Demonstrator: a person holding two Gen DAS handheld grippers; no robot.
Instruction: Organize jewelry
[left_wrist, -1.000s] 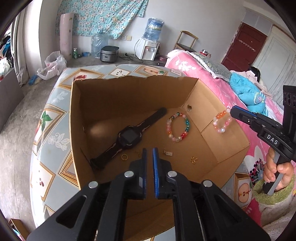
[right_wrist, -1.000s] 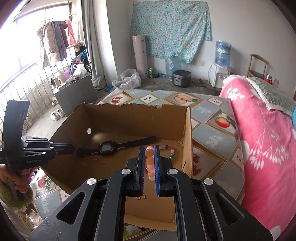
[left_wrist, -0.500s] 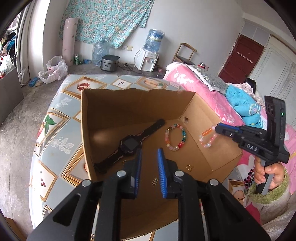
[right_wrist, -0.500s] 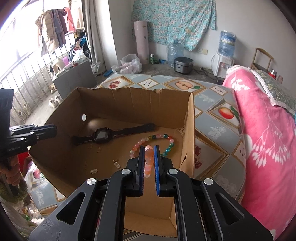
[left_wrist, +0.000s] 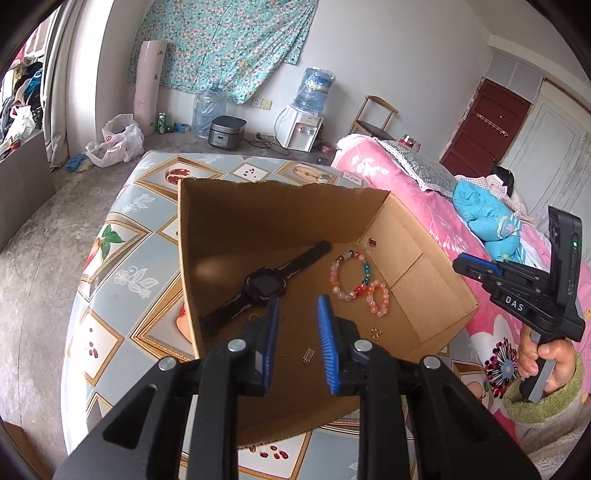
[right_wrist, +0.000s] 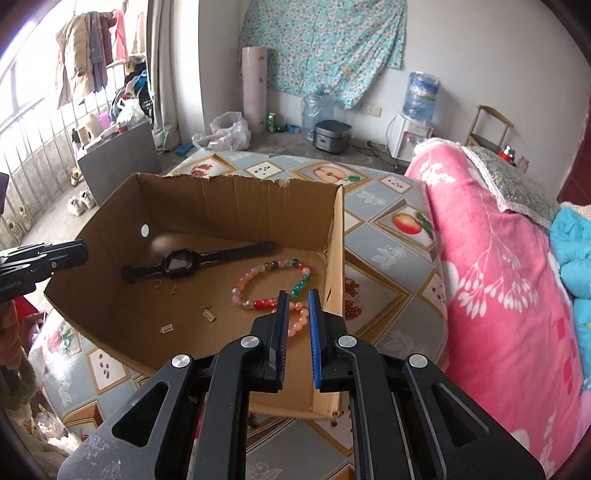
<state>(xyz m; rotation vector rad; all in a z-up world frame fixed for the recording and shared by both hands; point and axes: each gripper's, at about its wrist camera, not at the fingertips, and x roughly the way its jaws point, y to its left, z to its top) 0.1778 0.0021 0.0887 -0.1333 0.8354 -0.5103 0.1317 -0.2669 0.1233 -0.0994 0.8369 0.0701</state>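
I am holding 2 grippers over the cardboard box (left_wrist: 436, 273), which is sitting on the tablecloth (left_wrist: 129, 273) with fruit pictures. My left gripper (left_wrist: 298, 306) is opening, and nothing is sitting between its blue pads — I am just seeing the box floor through the gap. My right gripper (right_wrist: 295, 301) is opening a little too. The small pink bracelet (right_wrist: 298, 320) is lying on the box floor under it, and the pads are not squeezing it. This pink bracelet is touching the big bracelet (right_wrist: 271, 282) with many colours, and both are lying near the right wall of the box. The black watch (right_wrist: 181, 260) is lying flat on the box floor, left of the big bracelet. Some tiny gold bits (right_wrist: 208, 314) are lying on the box floor, in front of the watch. My right hand (left_wrist: 543, 360) is gripping a handle just outside the box.
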